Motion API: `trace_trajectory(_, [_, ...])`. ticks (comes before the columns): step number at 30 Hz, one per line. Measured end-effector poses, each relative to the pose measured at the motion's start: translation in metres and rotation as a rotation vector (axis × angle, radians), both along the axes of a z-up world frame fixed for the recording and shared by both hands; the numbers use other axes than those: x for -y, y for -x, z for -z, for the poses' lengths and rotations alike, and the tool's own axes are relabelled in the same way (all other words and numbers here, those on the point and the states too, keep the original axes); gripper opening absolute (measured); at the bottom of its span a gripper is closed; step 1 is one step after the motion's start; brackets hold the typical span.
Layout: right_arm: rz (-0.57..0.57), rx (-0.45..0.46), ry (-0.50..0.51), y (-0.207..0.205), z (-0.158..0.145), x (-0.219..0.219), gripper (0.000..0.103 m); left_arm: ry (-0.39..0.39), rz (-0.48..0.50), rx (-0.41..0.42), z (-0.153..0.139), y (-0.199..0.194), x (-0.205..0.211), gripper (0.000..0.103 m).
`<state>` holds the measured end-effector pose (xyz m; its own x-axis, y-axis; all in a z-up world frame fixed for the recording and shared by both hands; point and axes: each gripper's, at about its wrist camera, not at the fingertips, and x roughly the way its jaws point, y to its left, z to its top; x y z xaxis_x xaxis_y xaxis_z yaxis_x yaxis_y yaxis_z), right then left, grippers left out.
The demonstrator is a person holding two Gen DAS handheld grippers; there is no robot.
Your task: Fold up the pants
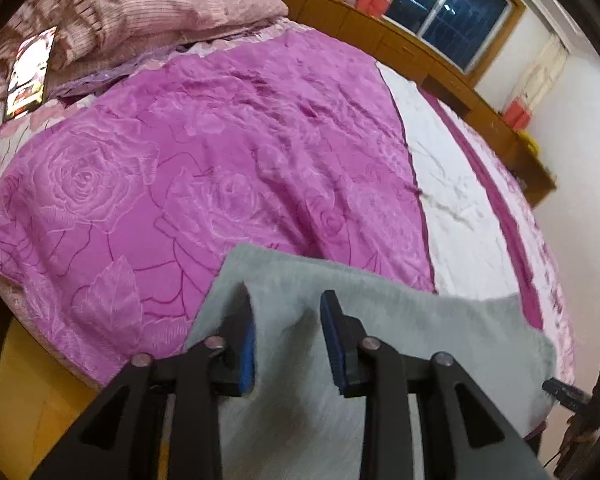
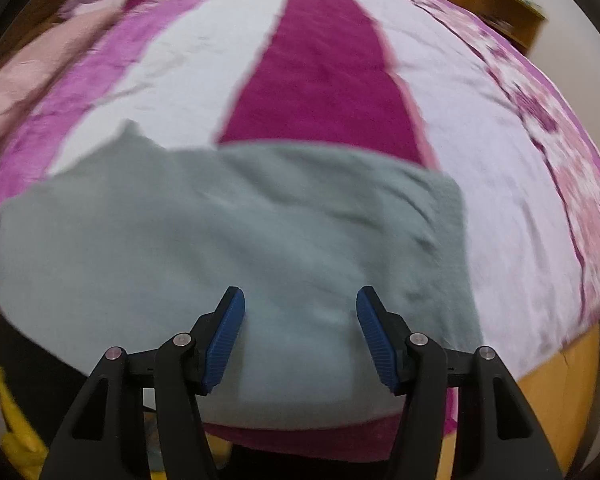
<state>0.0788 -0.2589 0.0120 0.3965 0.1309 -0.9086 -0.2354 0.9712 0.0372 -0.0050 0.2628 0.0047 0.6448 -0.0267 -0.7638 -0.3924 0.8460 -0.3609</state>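
The grey fleece pants [image 1: 420, 320] lie at the near edge of the bed, over the purple rose blanket [image 1: 180, 168]. My left gripper [image 1: 288, 312] is shut on a raised fold of the pants. The cloth fills the gap between the blue pads and laps over the left fingertip [image 1: 242, 312]. In the right wrist view the pants [image 2: 220, 232] spread wide and flat across the white and magenta striped cover [image 2: 320, 72]. My right gripper [image 2: 300, 304] hovers over their near part, open, with nothing pinched between its pads.
Pink pillows [image 1: 140, 8] and a lit screen [image 1: 28, 72] lie at the head of the bed. A wooden ledge [image 1: 440, 56] and a window [image 1: 452, 12] run along the far side. Yellow floor [image 1: 40, 380] shows below the bed edge, and a yellow object [image 2: 16, 432] lies low left.
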Motion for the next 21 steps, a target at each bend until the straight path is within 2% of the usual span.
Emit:
trace_trajectory(1, [-0.021, 0.007, -0.015, -0.004, -0.004, -0.007, 0.053, 0.010, -0.012, 0.017, -0.002, 0.001, -0.002, 0.006])
trace_trajectory(4, [-0.066, 0.015, -0.033, -0.015, -0.009, -0.027, 0.053, 0.003, -0.044, 0.077, -0.013, 0.006, -0.007, 0.004])
trace_trajectory(7, [-0.109, 0.039, -0.043, -0.027, -0.013, -0.045, 0.053, -0.089, -0.020, 0.131, -0.031, 0.009, -0.001, 0.004])
trace_trajectory(10, [-0.146, 0.062, -0.084, -0.037, -0.015, -0.064, 0.053, -0.147, 0.005, 0.079, -0.025, -0.001, 0.000, 0.004])
trace_trajectory(14, [-0.182, 0.034, -0.200, -0.056, -0.009, -0.087, 0.053, -0.170, -0.001, -0.039, 0.007, -0.014, -0.004, 0.006])
trace_trajectory(20, [-0.255, 0.013, -0.278, -0.085, 0.000, -0.121, 0.051, -0.145, -0.036, -0.039, 0.011, -0.007, -0.009, 0.010])
trace_trajectory(21, [-0.267, 0.009, -0.286, -0.091, 0.003, -0.126, 0.046, -0.141, -0.034, -0.037, 0.009, -0.007, -0.009, 0.010])
